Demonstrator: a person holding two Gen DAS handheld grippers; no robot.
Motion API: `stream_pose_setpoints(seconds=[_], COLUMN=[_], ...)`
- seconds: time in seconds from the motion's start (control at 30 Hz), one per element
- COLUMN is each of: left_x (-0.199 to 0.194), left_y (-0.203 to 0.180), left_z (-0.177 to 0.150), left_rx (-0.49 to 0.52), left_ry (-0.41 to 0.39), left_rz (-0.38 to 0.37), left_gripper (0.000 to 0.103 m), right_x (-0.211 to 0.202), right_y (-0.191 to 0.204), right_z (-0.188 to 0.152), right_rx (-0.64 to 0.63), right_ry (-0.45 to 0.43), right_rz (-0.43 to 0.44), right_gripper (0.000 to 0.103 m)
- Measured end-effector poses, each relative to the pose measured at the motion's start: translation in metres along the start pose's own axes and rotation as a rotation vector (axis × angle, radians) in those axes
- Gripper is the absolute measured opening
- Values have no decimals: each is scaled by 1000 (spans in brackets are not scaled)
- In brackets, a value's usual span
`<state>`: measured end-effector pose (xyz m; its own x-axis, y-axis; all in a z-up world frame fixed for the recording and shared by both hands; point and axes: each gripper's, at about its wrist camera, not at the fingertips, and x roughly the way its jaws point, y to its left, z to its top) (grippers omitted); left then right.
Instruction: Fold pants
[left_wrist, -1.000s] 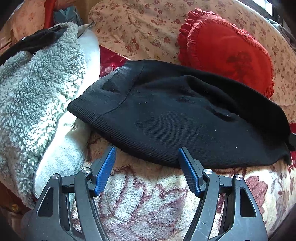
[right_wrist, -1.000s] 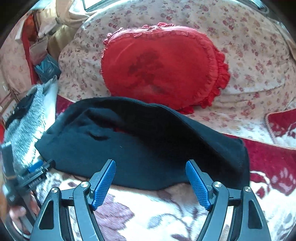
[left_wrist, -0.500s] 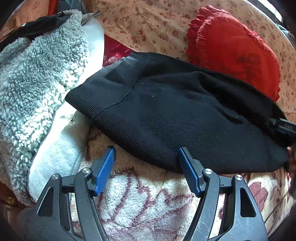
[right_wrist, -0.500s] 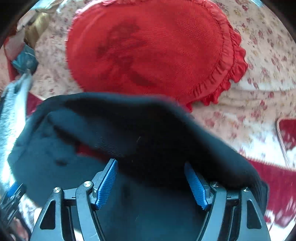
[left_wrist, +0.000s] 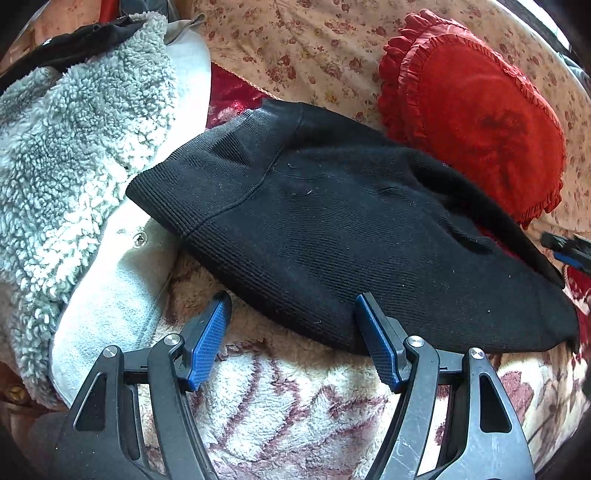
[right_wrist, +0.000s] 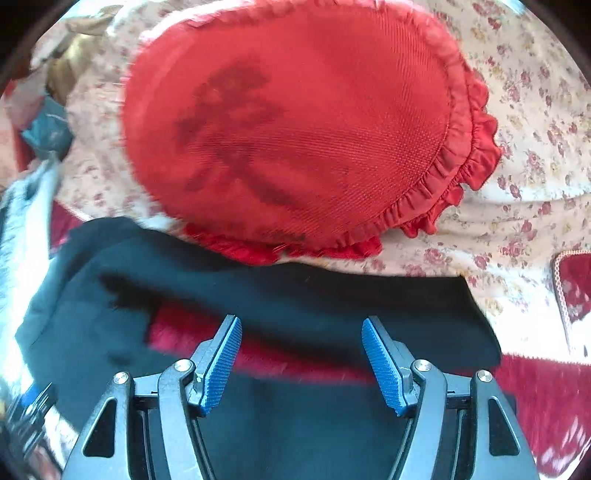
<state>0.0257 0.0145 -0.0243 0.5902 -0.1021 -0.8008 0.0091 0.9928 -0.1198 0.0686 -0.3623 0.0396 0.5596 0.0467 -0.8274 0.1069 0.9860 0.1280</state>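
Black knit pants (left_wrist: 343, 236) fill the middle of the left wrist view, folded into a long wedge on a cream plush blanket with maroon leaf print (left_wrist: 280, 406). Left gripper (left_wrist: 293, 343) low at 6 o'clock, jaws wide apart, holding nothing; right blue pad (left_wrist: 376, 347) touches the near hem of the pants, left pad over bare blanket. Ribbed waistband end points to 10 o'clock, resting on a grey fleece garment (left_wrist: 74, 147). Red ruffled cushion (left_wrist: 476, 114) at 2 o'clock behind the pants. Tip of the right gripper (left_wrist: 569, 249) shows at 3 o'clock, by the far end of the pants.

Right wrist view, blurred: right gripper (right_wrist: 301, 354) at 6 o'clock, jaws spread, nothing clamped. Pants (right_wrist: 295, 417) lie under and between the fingers; upper layer (right_wrist: 369, 295) lifted, dark red cover (right_wrist: 192, 332) showing in the gap. Cushion (right_wrist: 303, 129) fills 12 o'clock, on floral sheet (right_wrist: 535, 129). Left gripper (right_wrist: 29, 410) at 8 o'clock edge.
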Motion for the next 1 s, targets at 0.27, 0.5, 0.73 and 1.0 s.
stream_pose_setpoints(seconds=[0.27, 0.5, 0.73, 1.0], left_x=[-14, -27, -38, -43], left_y=[-1, -2, 1, 37], left_z=[-11, -20, -24, -17], left_rx=[9, 28, 9, -199], left_ry=[-17, -37, -28, 22], left_rz=[19, 36, 19, -28], left_gripper=[70, 70, 70, 70], right_x=[-40, -42, -57, -56], right_y=[28, 30, 21, -17], right_z=[-67, -98, -113, -131], right_rx=[-61, -24, 13, 143], right_ry=[19, 41, 33, 44], right_rz=[93, 108, 101, 97], right_gripper=[67, 67, 67, 67])
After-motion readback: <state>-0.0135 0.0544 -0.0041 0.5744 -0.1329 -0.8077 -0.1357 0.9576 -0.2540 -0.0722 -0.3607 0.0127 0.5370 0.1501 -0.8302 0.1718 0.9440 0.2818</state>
